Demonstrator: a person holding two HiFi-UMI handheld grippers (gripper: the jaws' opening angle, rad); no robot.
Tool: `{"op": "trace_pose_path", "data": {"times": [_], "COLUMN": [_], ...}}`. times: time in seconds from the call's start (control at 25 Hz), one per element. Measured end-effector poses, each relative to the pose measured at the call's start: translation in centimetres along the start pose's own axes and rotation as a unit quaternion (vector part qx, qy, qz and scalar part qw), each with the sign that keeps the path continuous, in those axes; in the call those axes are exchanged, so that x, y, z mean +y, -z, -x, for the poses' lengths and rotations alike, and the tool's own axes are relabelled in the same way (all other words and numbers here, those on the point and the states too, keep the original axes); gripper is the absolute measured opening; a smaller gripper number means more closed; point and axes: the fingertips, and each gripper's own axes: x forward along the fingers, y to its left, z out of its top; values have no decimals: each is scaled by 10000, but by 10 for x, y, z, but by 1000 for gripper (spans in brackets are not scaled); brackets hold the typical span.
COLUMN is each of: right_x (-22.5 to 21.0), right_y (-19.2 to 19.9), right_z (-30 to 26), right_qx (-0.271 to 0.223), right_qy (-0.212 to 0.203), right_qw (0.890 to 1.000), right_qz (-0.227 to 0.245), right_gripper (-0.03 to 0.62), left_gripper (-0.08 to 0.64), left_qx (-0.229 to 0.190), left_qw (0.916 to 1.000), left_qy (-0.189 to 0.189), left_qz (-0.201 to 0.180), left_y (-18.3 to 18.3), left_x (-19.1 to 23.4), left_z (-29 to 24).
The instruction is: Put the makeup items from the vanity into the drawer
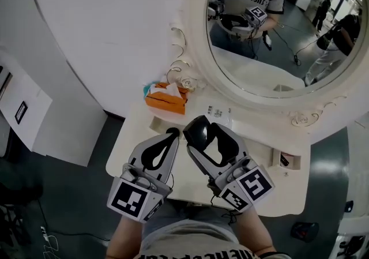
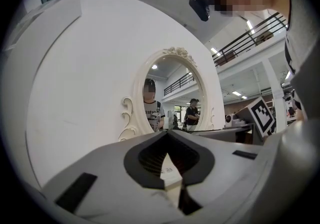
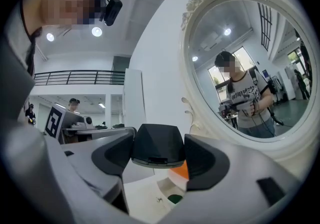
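My right gripper [image 1: 199,131] is shut on a black makeup case [image 1: 198,130], held above the middle of the white vanity top [image 1: 173,186]. In the right gripper view the black case [image 3: 157,145] sits clamped between both jaws, with my right gripper [image 3: 157,154] pointing towards the mirror. My left gripper [image 1: 172,132] hangs just left of it, shut, with nothing between its jaws. In the left gripper view my left gripper [image 2: 167,135] has its tips meeting. A small white packet with print [image 1: 219,112] lies on the vanity near the mirror's base.
An orange tissue box [image 1: 165,100] stands at the vanity's back left, also seen as the orange box [image 3: 181,170] under the held case. The oval mirror [image 1: 271,27] in its ornate white frame rises behind. A small open white box [image 1: 285,160] sits at the vanity's right.
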Motion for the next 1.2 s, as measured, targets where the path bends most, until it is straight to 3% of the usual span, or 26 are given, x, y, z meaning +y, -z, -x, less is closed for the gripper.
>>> {"op": "trace_pose_path", "data": {"times": [0.64, 1.2], "right_x": [1, -2], "right_y": [34, 83], "right_z": [-73, -112], "right_qx": [366, 772], "right_qy": [665, 1131], "right_qw": [9970, 9896], "right_qz": [-152, -444], "right_gripper": [337, 337], "left_gripper": [18, 18], "left_qx": [140, 341], "left_qw": [9983, 9941], "left_qy": [522, 980], "left_qz": [204, 317], "left_y": [14, 34], "left_x": [81, 125], "left_z": [0, -5]}}
